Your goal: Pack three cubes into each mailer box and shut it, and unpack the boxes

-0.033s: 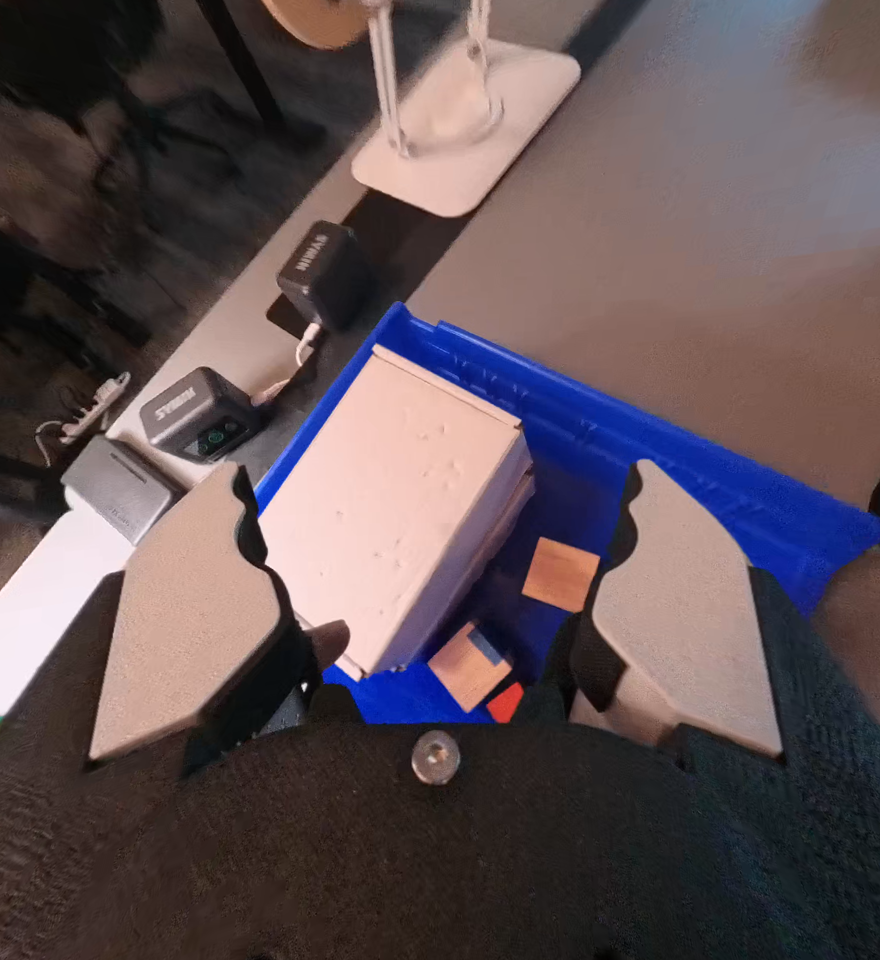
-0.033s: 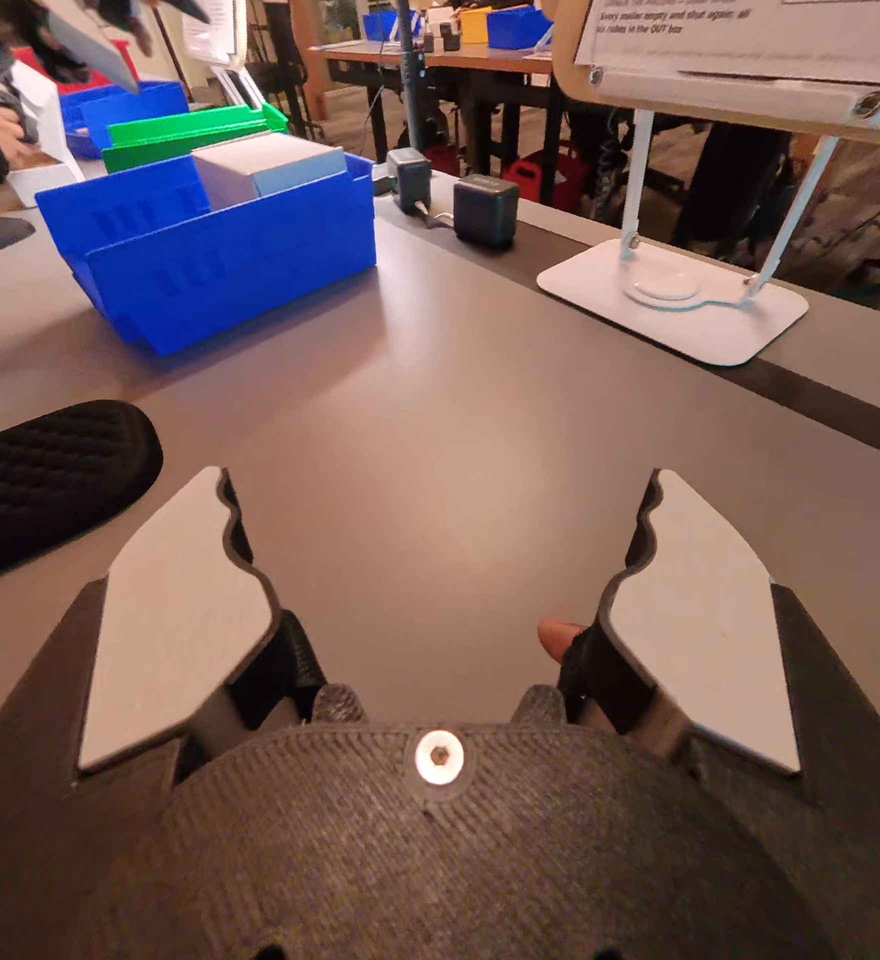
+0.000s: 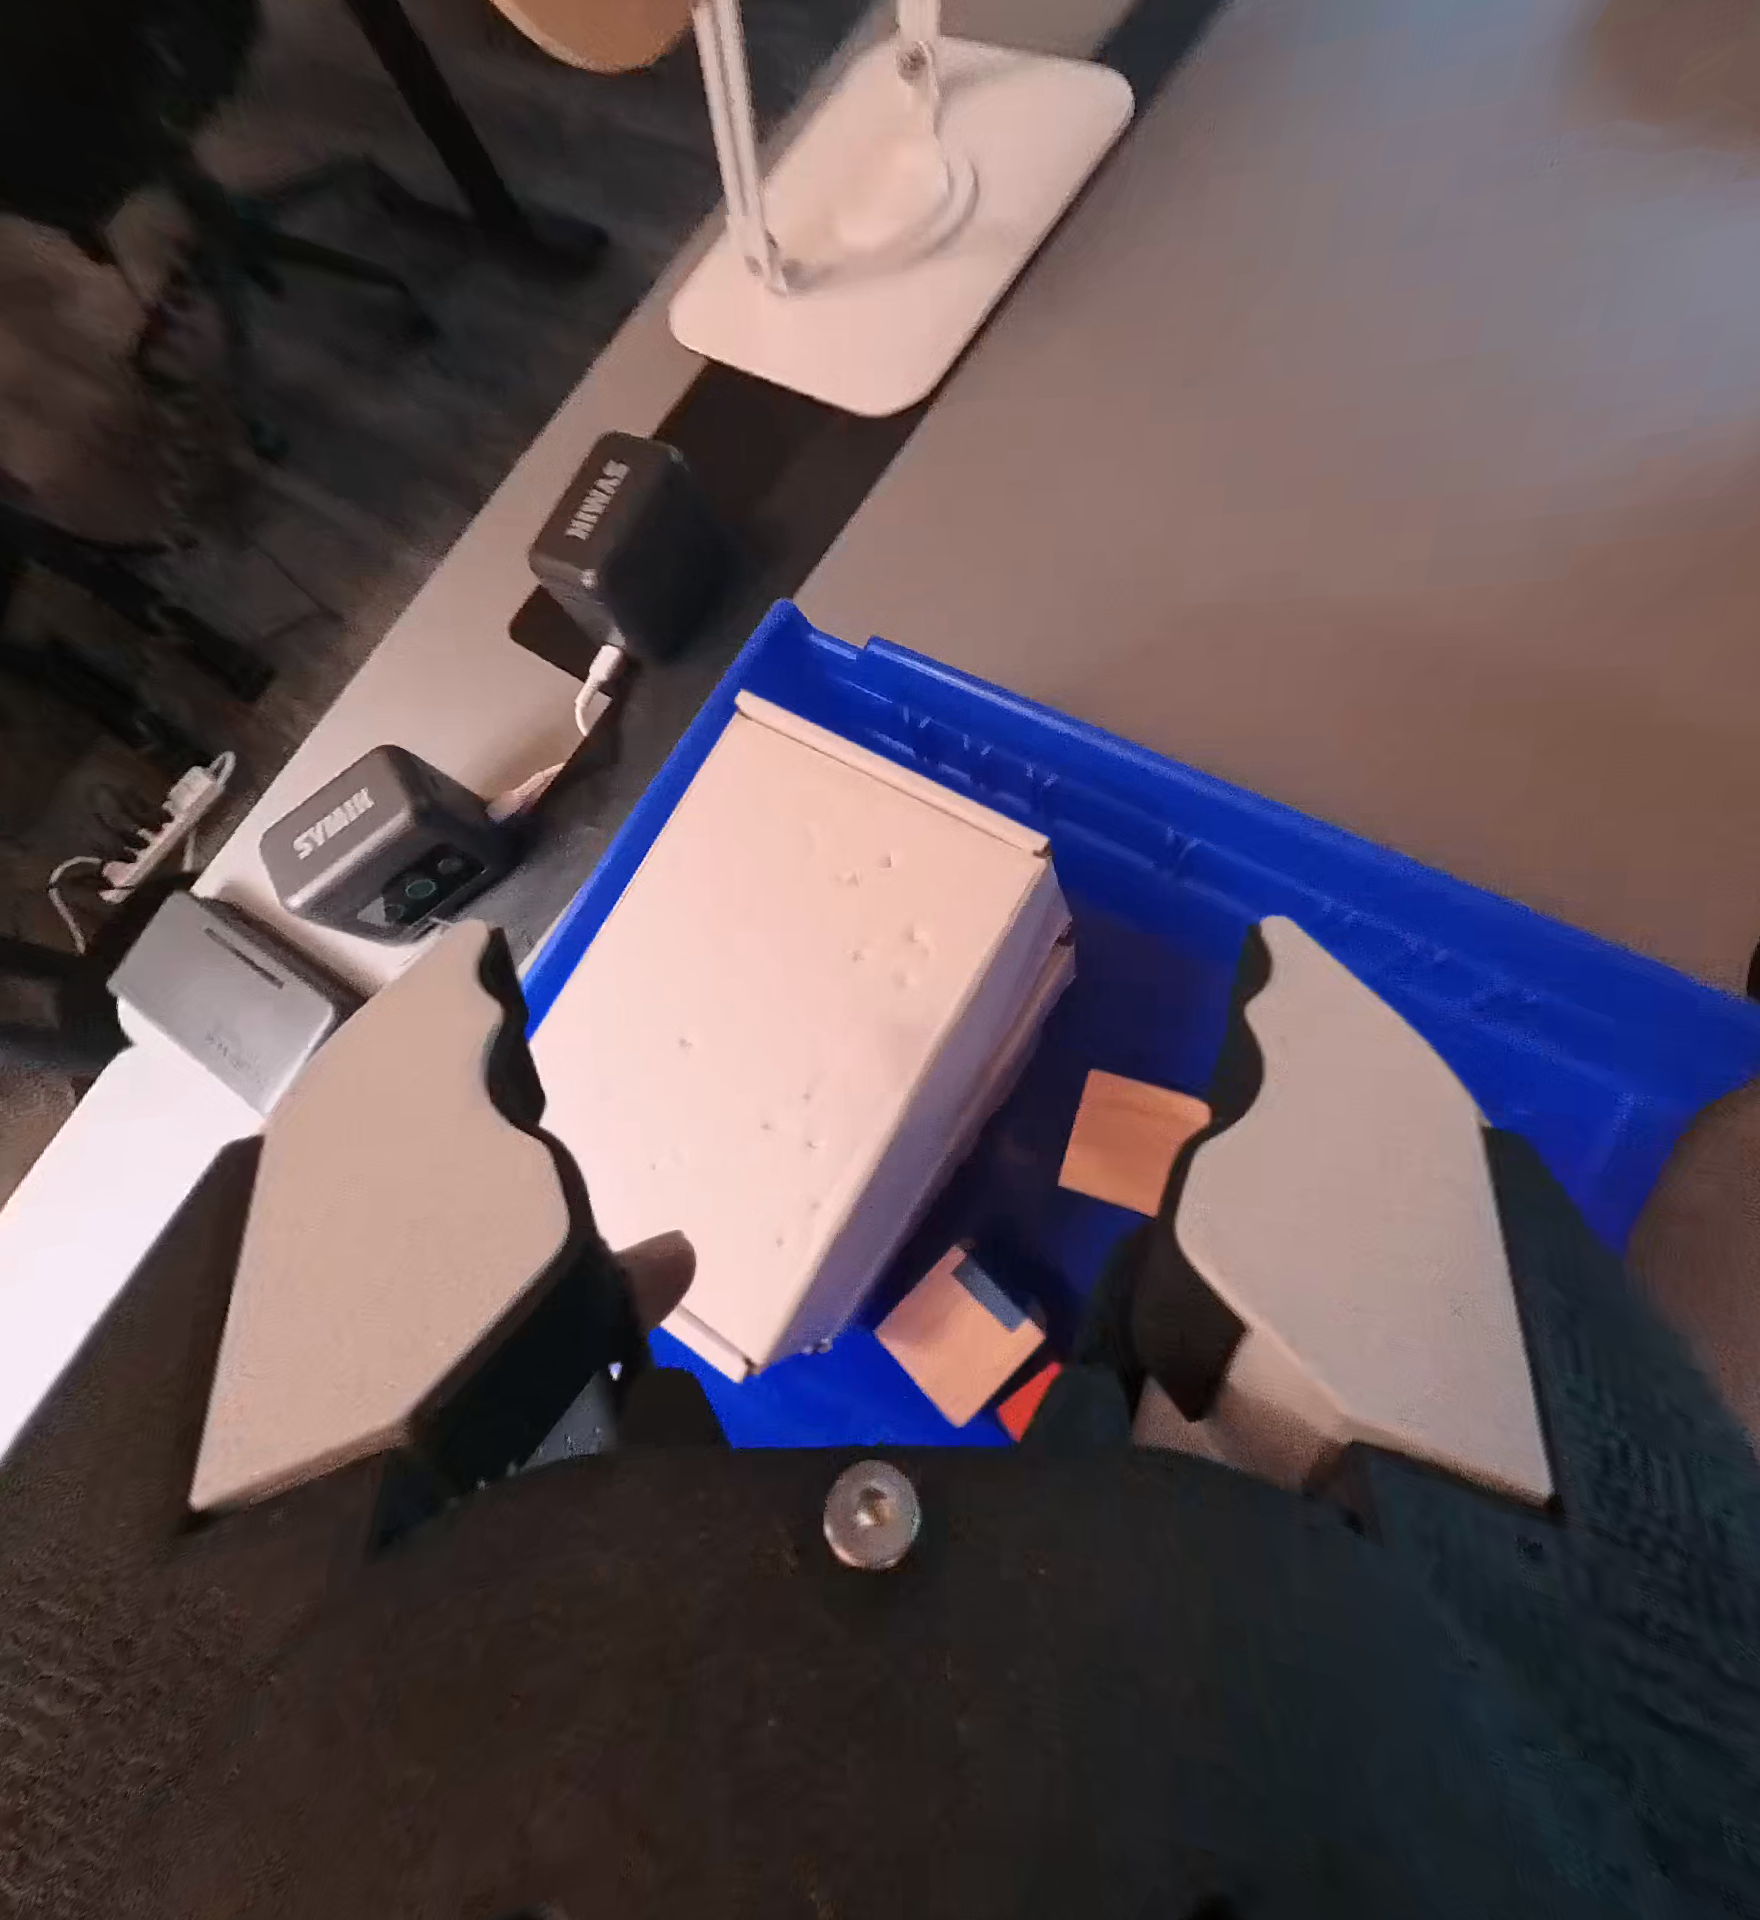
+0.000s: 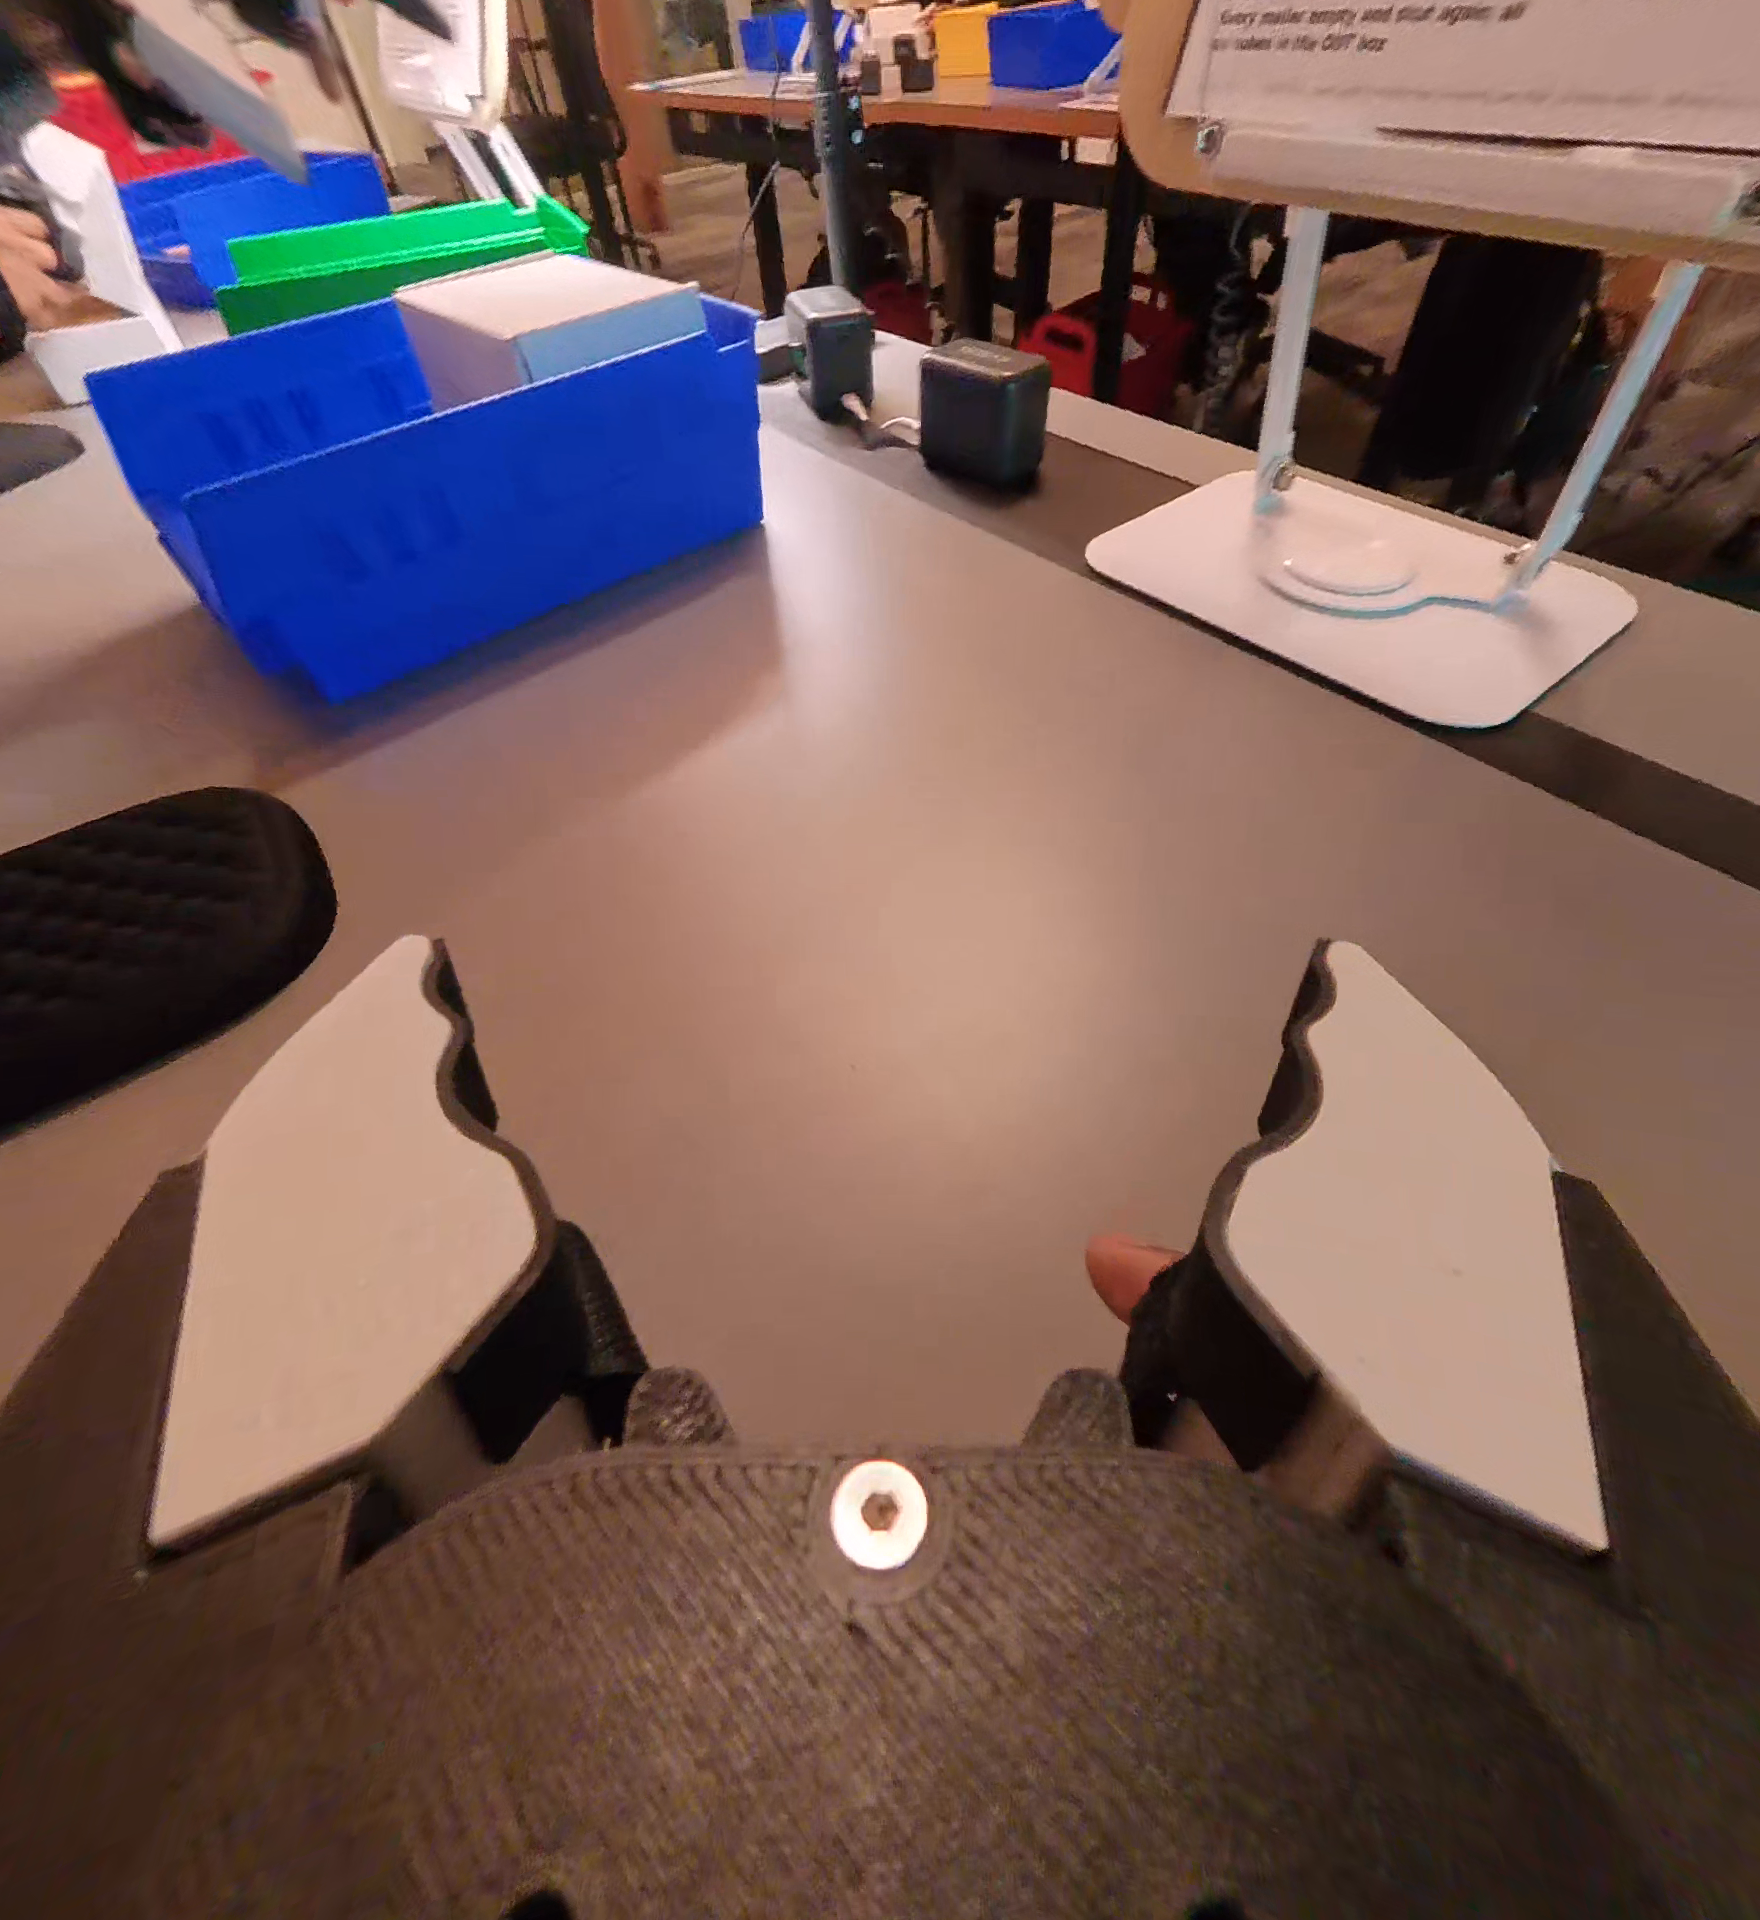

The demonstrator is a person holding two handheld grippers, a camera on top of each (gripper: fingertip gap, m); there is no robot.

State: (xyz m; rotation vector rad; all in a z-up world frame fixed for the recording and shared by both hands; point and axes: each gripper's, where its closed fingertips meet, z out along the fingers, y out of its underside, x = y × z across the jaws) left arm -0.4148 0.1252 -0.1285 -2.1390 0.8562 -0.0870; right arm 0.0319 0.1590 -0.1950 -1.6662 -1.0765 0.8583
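A shut white mailer box (image 3: 803, 1039) lies tilted in a blue bin (image 3: 1375, 894). Beside it on the bin floor are two wooden cubes (image 3: 1130, 1138) (image 3: 959, 1340) and a bit of a red one (image 3: 1032, 1387). My left gripper (image 3: 876, 930) hovers above the bin, open and empty, its fingers on either side of the box and apart from it. My right gripper (image 4: 876, 945) is open and empty, low over bare grey table. In the right wrist view the bin (image 4: 460, 540) and box (image 4: 543, 312) stand at the far left.
A sign stand's white base (image 4: 1364, 603) sits at the far right. Two black chargers (image 3: 637, 551) (image 3: 377, 842) lie along the table's far edge by the bin. A black padded rest (image 4: 97, 956) lies left of my right gripper. A green bin (image 4: 388, 260) stands behind the blue one.
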